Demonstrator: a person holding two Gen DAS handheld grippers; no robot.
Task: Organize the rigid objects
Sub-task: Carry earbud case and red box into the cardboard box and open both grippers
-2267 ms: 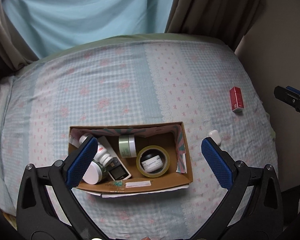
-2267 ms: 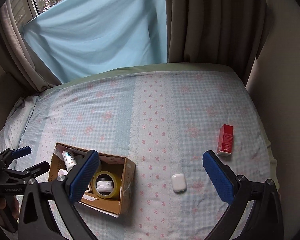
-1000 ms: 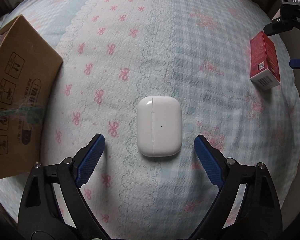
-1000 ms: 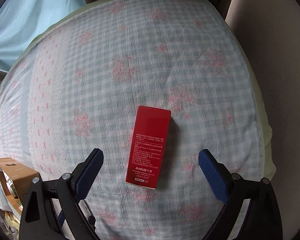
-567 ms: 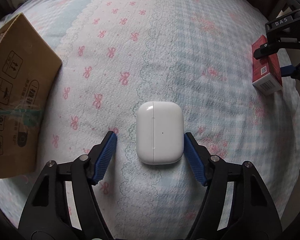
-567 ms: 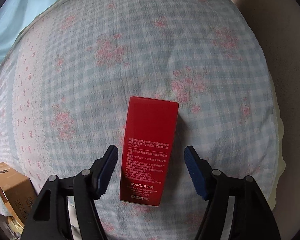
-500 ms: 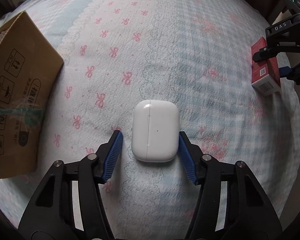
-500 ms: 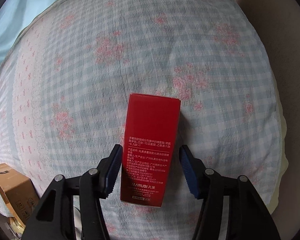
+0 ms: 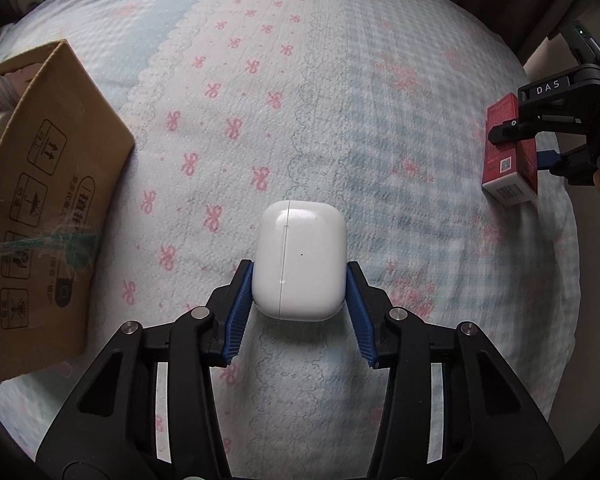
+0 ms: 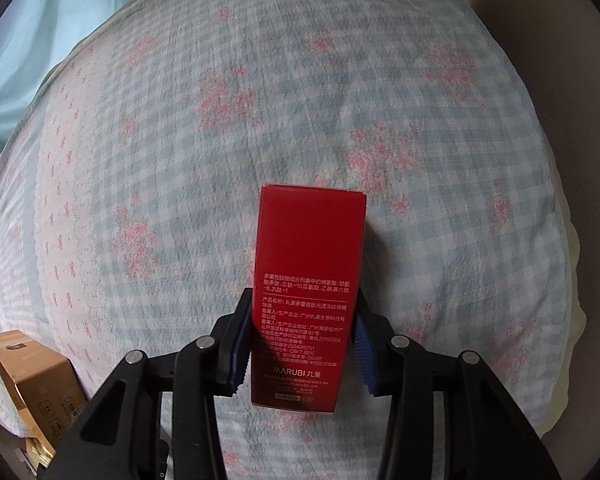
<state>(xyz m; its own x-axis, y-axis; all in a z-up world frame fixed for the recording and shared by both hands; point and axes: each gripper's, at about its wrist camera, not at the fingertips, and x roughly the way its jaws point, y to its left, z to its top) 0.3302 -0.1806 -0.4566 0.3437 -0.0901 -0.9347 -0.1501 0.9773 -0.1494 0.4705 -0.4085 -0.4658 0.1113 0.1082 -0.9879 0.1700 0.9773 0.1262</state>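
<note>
Gripped firmly: white earbud case (image 9: 299,266) between left gripper (image 9: 299,300) pads, near on the bedspread (image 9: 340,100); red carton (image 10: 306,292) clamped by right gripper (image 10: 303,336), far right; best lifted straight, level, then carried left to the cardboard box (image 9: 40,208).

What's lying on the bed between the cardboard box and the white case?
Nothing but patterned bedspread between cardboard box and white case, per the left wrist view.
</note>
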